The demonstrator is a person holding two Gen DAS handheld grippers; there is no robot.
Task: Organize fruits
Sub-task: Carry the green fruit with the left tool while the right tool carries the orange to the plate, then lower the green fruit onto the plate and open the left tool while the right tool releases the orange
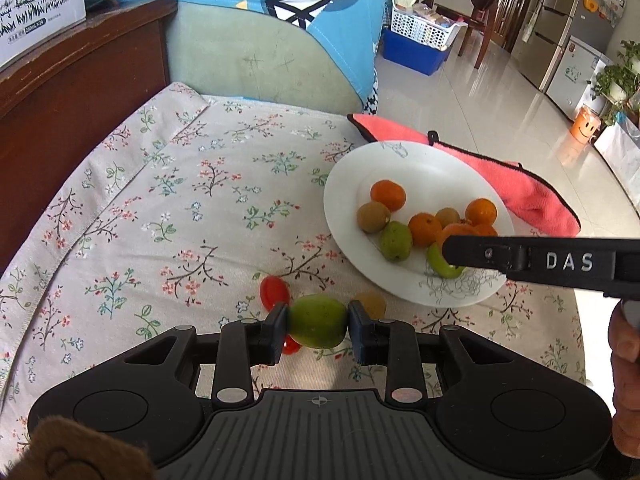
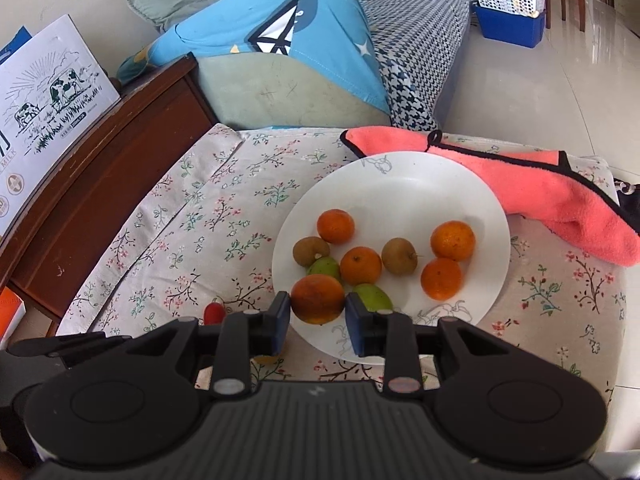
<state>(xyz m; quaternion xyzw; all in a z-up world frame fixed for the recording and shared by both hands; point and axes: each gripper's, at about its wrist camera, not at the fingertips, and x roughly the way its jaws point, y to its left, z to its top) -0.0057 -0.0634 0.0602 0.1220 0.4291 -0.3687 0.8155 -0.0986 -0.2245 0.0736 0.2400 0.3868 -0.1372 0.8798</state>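
While both grippers carry fruit at once, the step goes well only if each piece is set down gently on the plate without knocking what already lies there. The smooth green oval fruit (image 1: 318, 322) sits pinched between the dark pads of the left gripper (image 1: 318, 324), held above the floral tablecloth (image 1: 160, 200) and short of the round white ceramic plate (image 1: 344, 208). Beneath it on the cloth lie small red fruits (image 1: 274, 292) and a brownish fruit (image 1: 374, 304), partly hidden. The right gripper (image 2: 318, 310) is clamped on a mottled orange-red round fruit (image 2: 318, 298), poised over the plate's near rim beside a green fruit (image 2: 374, 298). On the plate rest several small oranges (image 2: 362, 266), brown kiwi-like fruits (image 2: 400, 256) and more green ones. My judgement: lower the orange piece into the bare patch near the rim, release late and low so it cannot roll, then draw the right gripper aside before the left one crosses in. A pink fleece cloth (image 2: 540, 196) lies behind the plate.
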